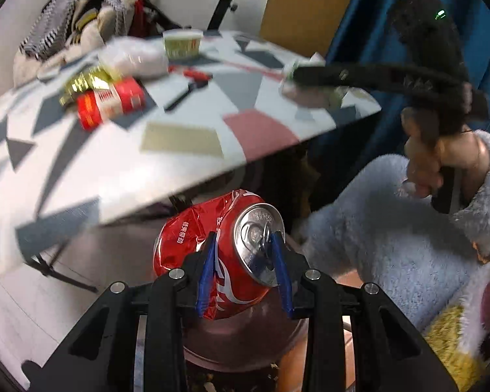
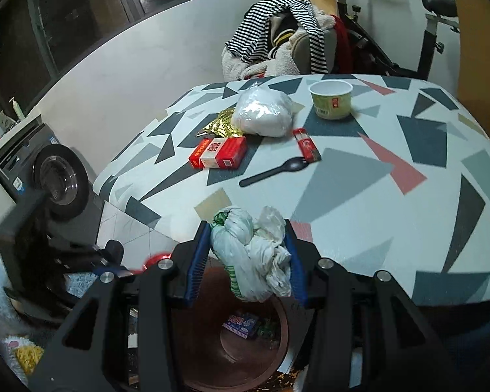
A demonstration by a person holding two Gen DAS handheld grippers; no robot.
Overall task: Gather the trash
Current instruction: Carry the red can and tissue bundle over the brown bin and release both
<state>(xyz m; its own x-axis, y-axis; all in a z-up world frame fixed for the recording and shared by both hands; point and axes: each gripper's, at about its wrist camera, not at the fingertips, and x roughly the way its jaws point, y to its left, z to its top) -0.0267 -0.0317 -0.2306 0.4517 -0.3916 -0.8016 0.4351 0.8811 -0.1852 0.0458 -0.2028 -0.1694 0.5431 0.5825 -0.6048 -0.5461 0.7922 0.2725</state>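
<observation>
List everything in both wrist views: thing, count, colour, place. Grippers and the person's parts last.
crushed can: 1, red, between the left gripper's pads, above the bin
crumpled bag: 1, white with green, between the right gripper's pads, above the bin
bin: 1, dark brown, on the floor beside the table, wrappers inside
table: 1, white with grey and pink shapes
red box: 1, on the table
gold wrapper: 1, behind the red box
white bag: 1, mid-table
paper cup: 1, yellow-green, far side
red packet: 1, near the spoon
spoon: 1, black, mid-table
left gripper: black, blue pads
right gripper: black, blue pads
hand: 1, fluffy pale sleeve
</observation>
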